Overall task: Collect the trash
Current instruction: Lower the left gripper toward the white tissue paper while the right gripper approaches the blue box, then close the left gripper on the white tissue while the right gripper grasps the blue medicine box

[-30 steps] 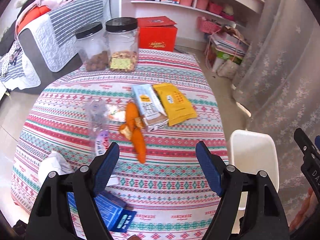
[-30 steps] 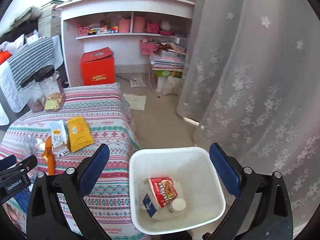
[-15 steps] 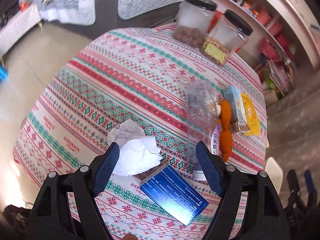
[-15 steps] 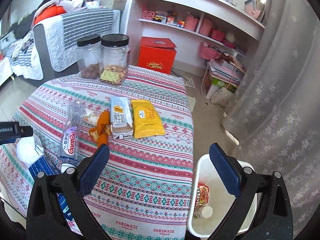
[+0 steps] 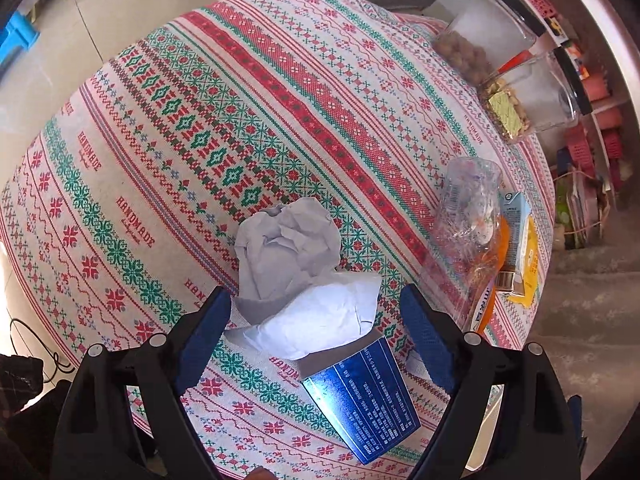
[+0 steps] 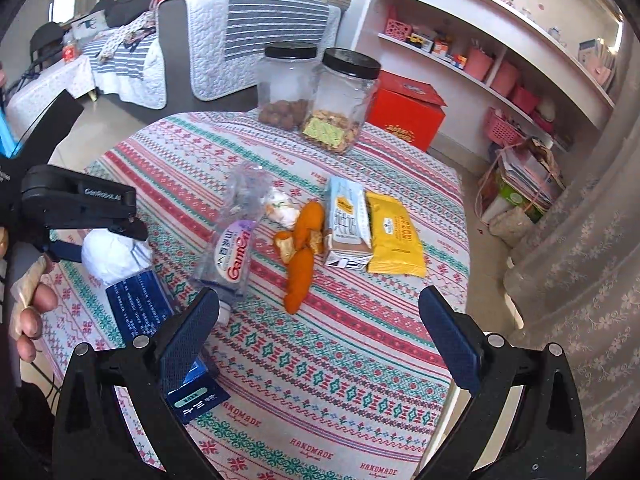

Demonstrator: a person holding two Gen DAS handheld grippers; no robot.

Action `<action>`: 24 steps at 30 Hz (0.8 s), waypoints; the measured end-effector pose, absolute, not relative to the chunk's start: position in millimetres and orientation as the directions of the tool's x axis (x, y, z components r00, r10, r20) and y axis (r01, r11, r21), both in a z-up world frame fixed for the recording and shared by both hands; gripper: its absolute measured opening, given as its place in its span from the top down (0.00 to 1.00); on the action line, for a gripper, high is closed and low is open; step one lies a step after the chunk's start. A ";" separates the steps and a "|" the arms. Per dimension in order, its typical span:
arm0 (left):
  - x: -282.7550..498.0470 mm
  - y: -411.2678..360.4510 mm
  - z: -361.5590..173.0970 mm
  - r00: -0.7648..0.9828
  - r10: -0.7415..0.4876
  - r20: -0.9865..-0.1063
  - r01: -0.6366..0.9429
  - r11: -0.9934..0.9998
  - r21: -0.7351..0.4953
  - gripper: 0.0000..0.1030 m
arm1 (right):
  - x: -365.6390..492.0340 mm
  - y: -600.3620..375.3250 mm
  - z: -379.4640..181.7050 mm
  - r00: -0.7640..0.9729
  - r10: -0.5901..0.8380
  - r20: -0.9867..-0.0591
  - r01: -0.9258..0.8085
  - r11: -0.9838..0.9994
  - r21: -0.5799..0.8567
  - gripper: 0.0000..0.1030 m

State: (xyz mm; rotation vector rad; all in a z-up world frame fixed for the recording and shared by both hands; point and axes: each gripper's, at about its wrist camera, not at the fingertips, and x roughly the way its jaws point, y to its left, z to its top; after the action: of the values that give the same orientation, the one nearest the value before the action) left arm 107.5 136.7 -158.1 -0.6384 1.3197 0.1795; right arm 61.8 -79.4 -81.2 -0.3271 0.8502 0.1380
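Note:
A crumpled white tissue [image 5: 296, 272] lies on the patterned tablecloth [image 5: 224, 128], partly over a blue packet [image 5: 360, 392]. My left gripper [image 5: 316, 320] points down over it, its jaws opening, with the tissue between the pads and untouched. To the right lie a crushed clear bottle [image 5: 464, 232], orange peel [image 6: 300, 256], a small carton [image 6: 348, 228] and a yellow packet [image 6: 394, 236]. My right gripper [image 6: 320, 340] stands open above the cloth near the front edge, nothing between its fingers. From that side the tissue [image 6: 112, 256] sits under the left gripper [image 6: 100, 236].
Two black-lidded jars [image 6: 288, 88] [image 6: 344, 100] stand at the table's far edge. Behind are a red box [image 6: 408, 112], white shelves [image 6: 480, 40] and a grey sofa [image 6: 224, 40]. A curtain [image 6: 580, 260] hangs on the right. A person's hand [image 6: 28, 312] holds the left gripper.
The left gripper swung from the table's right side to its left, rolled and sank over the tissue. The right gripper turned from the white bin to the table; the bin has left view.

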 end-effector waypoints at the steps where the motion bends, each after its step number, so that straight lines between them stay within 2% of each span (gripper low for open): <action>1: 106.9 137.4 -156.8 0.271 -0.230 -0.935 -0.464 0.819 -0.336 0.27 | 61.6 -74.6 -83.5 0.644 0.006 -0.765 -0.274 0.935 -0.224 0.07; 3: 106.9 137.8 -154.2 0.277 -0.235 -0.932 -0.443 0.829 -0.340 0.35 | 61.2 -65.3 -89.5 0.617 0.043 -0.786 -0.327 0.922 -0.206 0.07; 6: 104.3 139.6 -150.1 0.287 -0.251 -0.925 -0.418 0.836 -0.356 0.37 | 59.9 -49.9 -99.2 0.562 0.106 -0.820 -0.409 0.898 -0.164 0.07; 12: 99.0 152.2 -129.7 0.342 -0.233 -0.910 -0.380 0.852 -0.361 0.38 | 56.2 -9.0 -115.8 0.467 0.194 -0.863 -0.573 0.810 -0.127 0.07; 24: 96.6 206.4 -109.5 0.410 -0.191 -0.892 -0.389 0.848 -0.360 0.38 | 78.2 48.0 -159.6 0.310 0.170 -0.935 -0.690 0.717 -0.098 0.09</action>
State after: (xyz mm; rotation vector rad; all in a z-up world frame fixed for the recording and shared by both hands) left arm 96.6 206.4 -109.5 -0.5773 1.1594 0.1338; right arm 78.2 48.0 -159.6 -0.5455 1.1205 0.6063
